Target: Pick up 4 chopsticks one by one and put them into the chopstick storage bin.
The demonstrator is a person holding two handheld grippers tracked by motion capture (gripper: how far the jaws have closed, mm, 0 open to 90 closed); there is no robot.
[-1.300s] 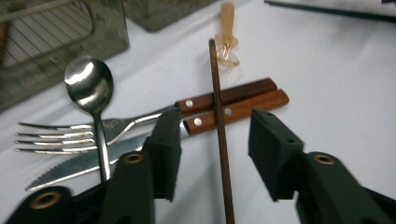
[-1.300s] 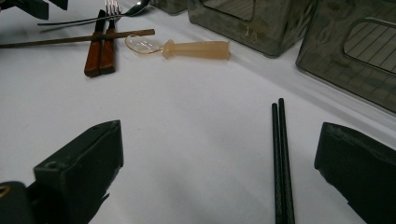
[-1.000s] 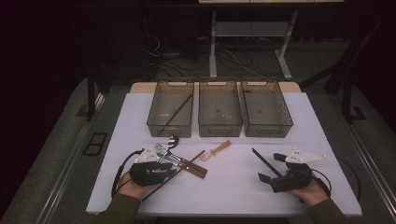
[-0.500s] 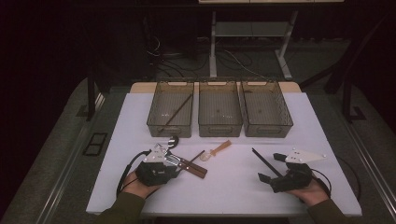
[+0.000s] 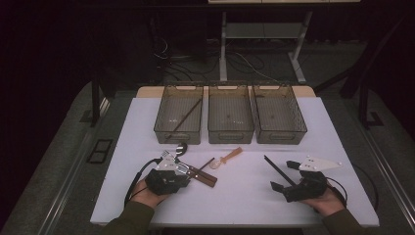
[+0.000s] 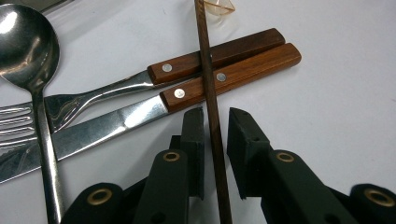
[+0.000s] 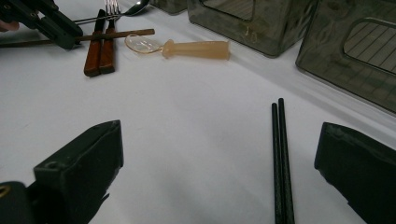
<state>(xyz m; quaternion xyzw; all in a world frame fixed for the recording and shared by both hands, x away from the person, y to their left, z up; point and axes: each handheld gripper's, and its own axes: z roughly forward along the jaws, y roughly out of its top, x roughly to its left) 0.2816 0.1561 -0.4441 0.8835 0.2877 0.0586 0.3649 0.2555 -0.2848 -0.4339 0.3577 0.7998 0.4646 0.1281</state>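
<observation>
between matte black left gripper (image 6: 215, 122) jaws, closing: slim round brown chopstick (image 6: 208, 88).

No readable text, labels, brand names, numbers or signs appear on the cutlery, the three bins, the desk or either gripper.

We look down on a white table (image 5: 342, 132) lit from above, while the room beyond it lies dark. Grey floor (image 5: 63, 161) flanks it. Behind stand a pale desk frame (image 5: 259, 34) and what may be loose cables (image 5: 186, 54), dim in shadow.
</observation>
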